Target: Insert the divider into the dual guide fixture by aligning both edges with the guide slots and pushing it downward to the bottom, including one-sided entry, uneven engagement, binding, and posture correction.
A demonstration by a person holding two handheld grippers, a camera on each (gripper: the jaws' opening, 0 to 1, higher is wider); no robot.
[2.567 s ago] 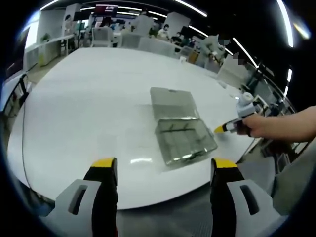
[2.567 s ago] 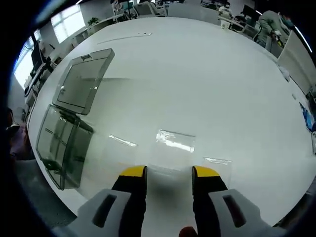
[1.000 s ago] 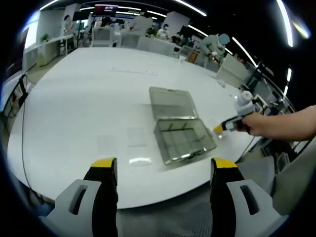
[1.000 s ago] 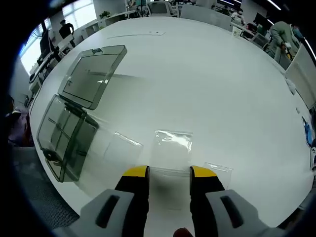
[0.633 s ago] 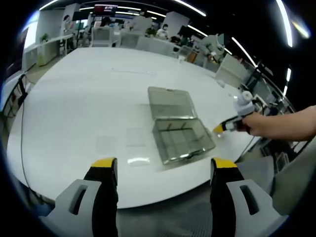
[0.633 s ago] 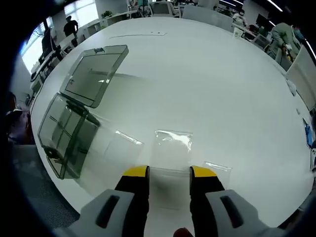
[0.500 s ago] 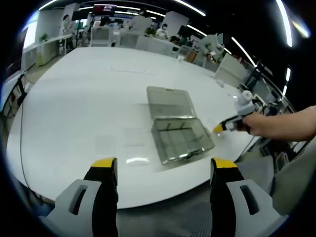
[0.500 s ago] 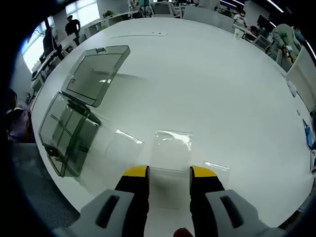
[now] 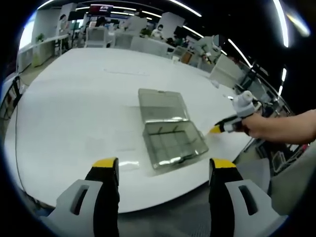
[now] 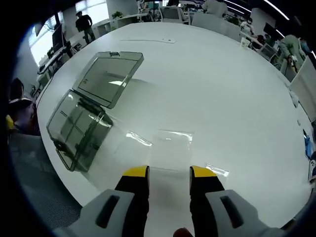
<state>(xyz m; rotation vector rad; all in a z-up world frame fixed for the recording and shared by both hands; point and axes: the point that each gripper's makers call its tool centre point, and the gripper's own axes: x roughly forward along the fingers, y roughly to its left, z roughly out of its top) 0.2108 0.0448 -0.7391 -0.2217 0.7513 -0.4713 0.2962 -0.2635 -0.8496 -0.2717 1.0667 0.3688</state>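
Observation:
A smoky clear box (image 9: 173, 143) with inner guide slots lies on the white table (image 9: 74, 103), its lid (image 9: 160, 104) flat open behind it. In the right gripper view the same box (image 10: 79, 128) and lid (image 10: 111, 76) sit at the left. Clear dividers lie flat on the table; one divider (image 10: 170, 143) is just ahead of my right gripper (image 10: 169, 173), which is open and holds nothing. My left gripper (image 9: 164, 165) hangs wide open off the table's near edge. The right gripper (image 9: 217, 129) comes in from the right beside the box, held by a hand (image 9: 276, 129).
A second clear sheet (image 10: 217, 170) glints by my right jaw and a faint one (image 9: 129, 163) lies left of the box. A seated person (image 10: 19, 116) is at the table's left edge. Desks, chairs and people (image 9: 148, 34) fill the room behind.
Both cameras have shifted a little, so the box sits slightly further left in the left view and further right in the right view. Nothing on the table has moved; both jaws stand as before.

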